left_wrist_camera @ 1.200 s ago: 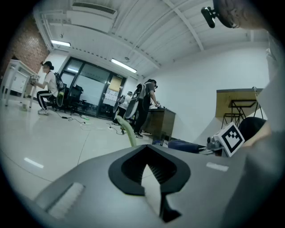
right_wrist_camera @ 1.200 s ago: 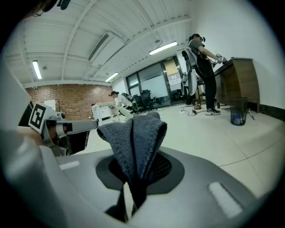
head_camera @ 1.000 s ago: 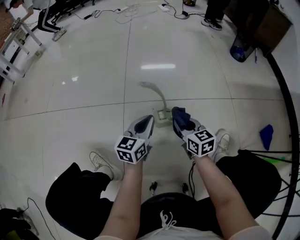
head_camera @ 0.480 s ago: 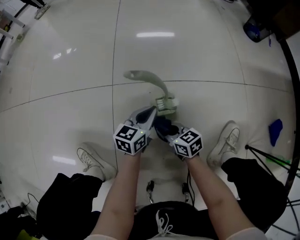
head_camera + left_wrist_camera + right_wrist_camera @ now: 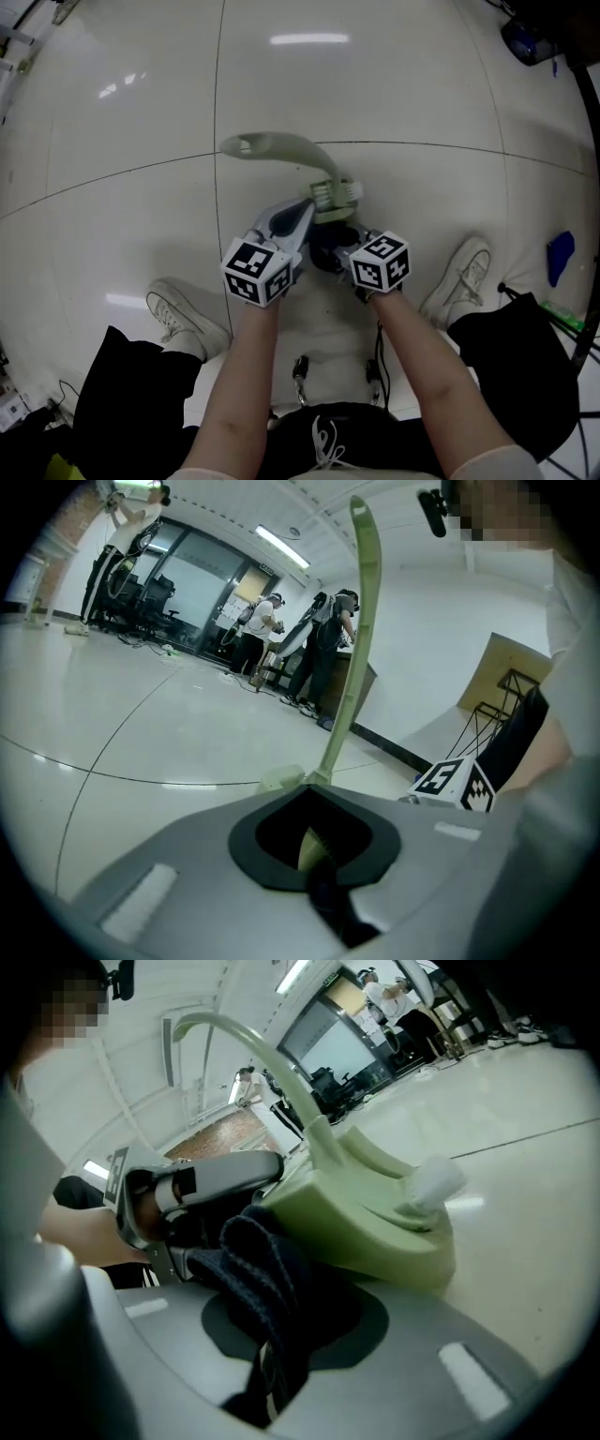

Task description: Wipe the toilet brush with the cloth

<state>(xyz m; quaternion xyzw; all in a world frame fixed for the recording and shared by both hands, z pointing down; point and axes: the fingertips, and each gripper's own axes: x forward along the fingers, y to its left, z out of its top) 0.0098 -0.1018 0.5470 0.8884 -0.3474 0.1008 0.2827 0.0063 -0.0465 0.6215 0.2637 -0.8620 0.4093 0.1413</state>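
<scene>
The pale green toilet brush (image 5: pixel 281 145) hangs above the floor, its curved handle toward the upper left and its head (image 5: pixel 335 195) between the grippers. My left gripper (image 5: pixel 302 212) is shut on the brush near its head; the handle (image 5: pixel 362 621) rises straight up from those jaws. My right gripper (image 5: pixel 334 247) is shut on a dark blue cloth (image 5: pixel 327 246), which is bunched up and pressed against the underside of the brush head (image 5: pixel 366 1204). The cloth (image 5: pixel 272 1269) spills out of the right jaws, and a strip of it shows in the left gripper view.
White shoes (image 5: pixel 184 315) (image 5: pixel 459 277) stand on the pale tiled floor either side of me. At the right lie a blue object (image 5: pixel 560 255) and black stand legs (image 5: pixel 553 321); a dark blue bin (image 5: pixel 530 37) sits at the top right. People (image 5: pixel 323 649) stand far off.
My right gripper has carried the cloth left, under the brush head, so the two grippers now sit close together. The brush handle has swung further out to the left.
</scene>
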